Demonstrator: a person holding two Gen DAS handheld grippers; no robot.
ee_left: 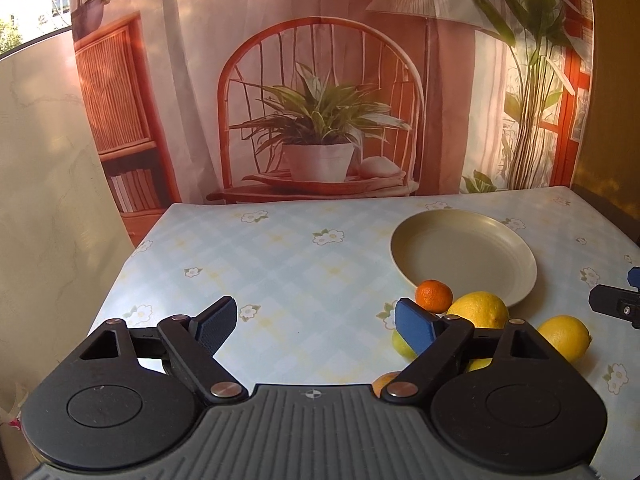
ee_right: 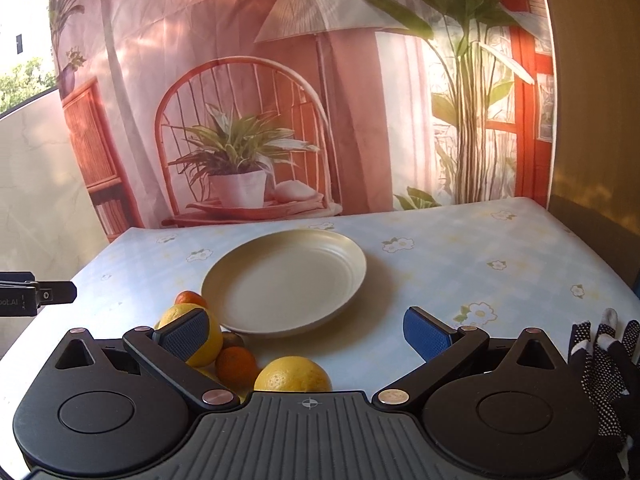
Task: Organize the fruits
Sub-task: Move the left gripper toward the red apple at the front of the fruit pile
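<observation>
My left tongs [ee_left: 316,322] gaped over bare cloth, nothing between. Fruit heap, mandarin [ee_left: 434,295] and lemons [ee_left: 478,309], lay touching just before empty plate [ee_right: 352,280]. Right tongs [ee_right: 306,330] apart, empty. Risk: nudged lemon rolls, scatters heap.

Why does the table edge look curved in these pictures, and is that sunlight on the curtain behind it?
In the left wrist view the table bows and the corners go dark: that is fisheye lens bending. In the right wrist view warm patchy light glows through the printed curtain, brightest at its right side, and the plate casts a soft shadow to its right. Both views look sharp, without motion blur.
</observation>
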